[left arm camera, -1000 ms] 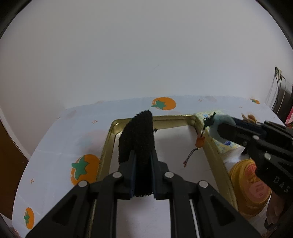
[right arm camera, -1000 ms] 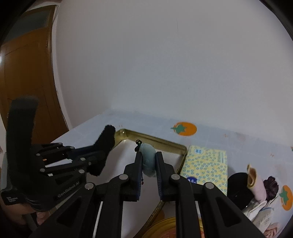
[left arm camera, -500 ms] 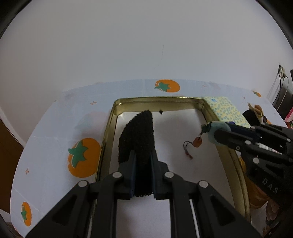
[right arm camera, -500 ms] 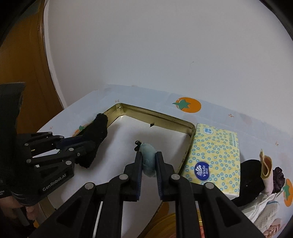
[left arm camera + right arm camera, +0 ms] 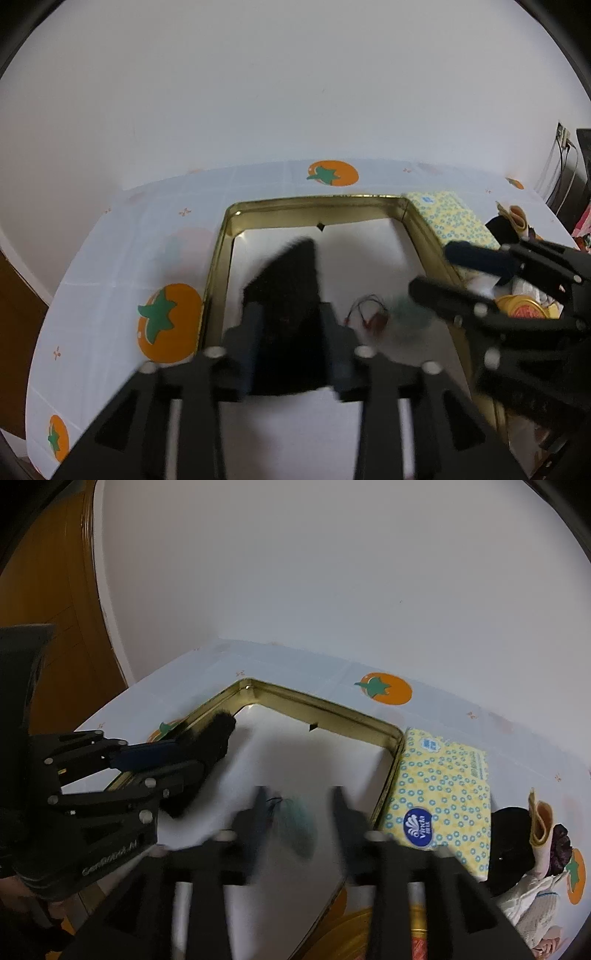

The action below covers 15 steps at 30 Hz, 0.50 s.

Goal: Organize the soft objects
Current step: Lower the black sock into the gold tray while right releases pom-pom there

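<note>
Left claw (image 5: 290, 332): fingers spread, with the black fuzzy piece (image 5: 288, 291) between them; motion blur makes it uncertain whether either pad touches it, but it appears loose and dropping toward the white floor of the gold-rimmed tin (image 5: 332, 205). Right claw (image 5: 297, 821): fingers likewise parted, the small teal plush charm (image 5: 297, 825) between them and apparently released, its red tag and cord (image 5: 369, 317) lying on the tin floor just beside the black piece.

Step in hand, as judged: depositing both soft items into the tin. To do it well, open fully and lift each claw straight up and back so neither pad drags fabric or snags the charm's cord; keep the two claws apart on withdrawal, since they stand near each other over the tin.

Beyond the tin, on the persimmon-print table (image 5: 122, 266): a yellow tissue pack (image 5: 439, 794) touching the tin's right wall, then a heap of dark and pale cloth items (image 5: 524, 838), presumably the remaining work.

Poorly seen: both released items are smeared by blur; a gold round lid (image 5: 521, 310) is mostly hidden behind the right claw; the tin's near edge is cut off.
</note>
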Motion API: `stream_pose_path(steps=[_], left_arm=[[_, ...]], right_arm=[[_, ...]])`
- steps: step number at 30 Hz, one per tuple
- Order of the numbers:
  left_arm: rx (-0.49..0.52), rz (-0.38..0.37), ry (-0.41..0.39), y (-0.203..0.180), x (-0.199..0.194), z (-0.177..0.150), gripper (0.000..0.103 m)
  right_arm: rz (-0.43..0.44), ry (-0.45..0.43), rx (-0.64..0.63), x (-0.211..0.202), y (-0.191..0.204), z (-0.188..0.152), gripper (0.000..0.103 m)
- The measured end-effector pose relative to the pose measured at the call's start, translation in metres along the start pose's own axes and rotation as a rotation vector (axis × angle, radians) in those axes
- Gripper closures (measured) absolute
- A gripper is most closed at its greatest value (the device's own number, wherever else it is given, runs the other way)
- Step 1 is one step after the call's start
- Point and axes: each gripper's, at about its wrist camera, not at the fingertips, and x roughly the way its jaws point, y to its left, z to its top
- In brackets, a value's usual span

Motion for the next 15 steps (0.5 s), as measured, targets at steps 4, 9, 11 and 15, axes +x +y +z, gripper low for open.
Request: stream_pose_path(steps=[4,9,11,15], left_arm=[[-0.024,0.013,-0.029,0.005,-0.007,0.001,0.05],[-0.094,0.02,-0.089,0.013,-0.022,-0.005,0.037],[-0.117,0.007,-0.131,0.012,-0.031,-0.011,0.031],[-0.136,-0.018,-0.198,0.0,-0.049,-0.027,0.027]], right_arm=[[-0.005,-0.035,0.024,-0.011,-0.005,-0.001,0.042],[-0.007,-0.073,0.048,-0.032,-0.016,-0.006,0.042],[-0.011,-0.093,0.056,-0.043,-0.021,-0.01,0.042],[-0.03,-0.135,0.056,-0.07,-0.032,-0.029,0.042]])
